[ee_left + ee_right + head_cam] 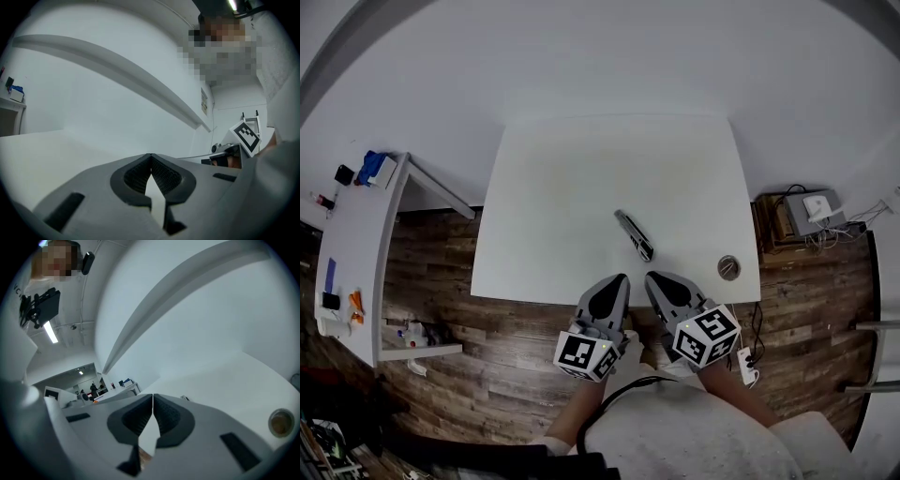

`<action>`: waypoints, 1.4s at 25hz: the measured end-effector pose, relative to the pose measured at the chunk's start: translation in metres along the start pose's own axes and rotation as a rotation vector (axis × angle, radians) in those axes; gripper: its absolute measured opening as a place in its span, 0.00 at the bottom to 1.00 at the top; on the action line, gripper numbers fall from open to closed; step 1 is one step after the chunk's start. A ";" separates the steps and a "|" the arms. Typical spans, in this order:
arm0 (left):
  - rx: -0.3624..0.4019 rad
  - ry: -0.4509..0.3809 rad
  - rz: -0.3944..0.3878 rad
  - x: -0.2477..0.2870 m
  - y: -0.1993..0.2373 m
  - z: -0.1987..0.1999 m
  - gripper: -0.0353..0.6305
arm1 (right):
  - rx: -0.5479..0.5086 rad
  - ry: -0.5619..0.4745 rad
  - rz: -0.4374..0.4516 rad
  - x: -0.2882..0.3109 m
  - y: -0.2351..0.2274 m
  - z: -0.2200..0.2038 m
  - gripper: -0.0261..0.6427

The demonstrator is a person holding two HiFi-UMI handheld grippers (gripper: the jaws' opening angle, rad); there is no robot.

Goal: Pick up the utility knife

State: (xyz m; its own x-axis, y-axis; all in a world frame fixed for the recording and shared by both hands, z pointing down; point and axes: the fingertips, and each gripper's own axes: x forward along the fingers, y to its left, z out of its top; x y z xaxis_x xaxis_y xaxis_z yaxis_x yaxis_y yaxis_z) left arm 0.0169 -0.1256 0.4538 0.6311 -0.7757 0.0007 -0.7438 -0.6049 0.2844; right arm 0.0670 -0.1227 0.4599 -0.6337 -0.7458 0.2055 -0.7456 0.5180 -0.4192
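The head view shows the knife whole: slim, grey and black, lying slantwise on the white worktop. It is at 1 o'clock from the left gripper and 11 o'clock from the right gripper. Each gripper's own view shows its jaws pressed together, with nothing between them.

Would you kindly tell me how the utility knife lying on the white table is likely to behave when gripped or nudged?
The utility knife looks like a rigid, slim bar, so it should stay stiff when lifted. It lies flat on the smooth white table, so a nudge off-centre would probably slide or spin it rather than roll it.
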 end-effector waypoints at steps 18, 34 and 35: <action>-0.017 -0.031 0.029 0.027 0.053 -0.012 0.06 | -0.279 0.377 -0.083 0.081 -0.065 -0.039 0.29; 0.017 -0.024 0.030 0.038 0.072 -0.009 0.06 | -0.342 0.720 -0.122 0.134 -0.114 -0.075 0.36; 0.012 -0.026 0.030 0.039 0.074 -0.008 0.06 | -0.344 0.736 -0.124 0.136 -0.116 -0.077 0.36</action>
State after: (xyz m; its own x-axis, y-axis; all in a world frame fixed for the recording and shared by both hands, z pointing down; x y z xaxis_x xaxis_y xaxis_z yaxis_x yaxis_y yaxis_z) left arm -0.0120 -0.1988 0.4822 0.6024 -0.7980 -0.0161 -0.7652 -0.5831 0.2729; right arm 0.0509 -0.2522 0.6043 -0.4269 -0.4024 0.8099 -0.7648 0.6386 -0.0858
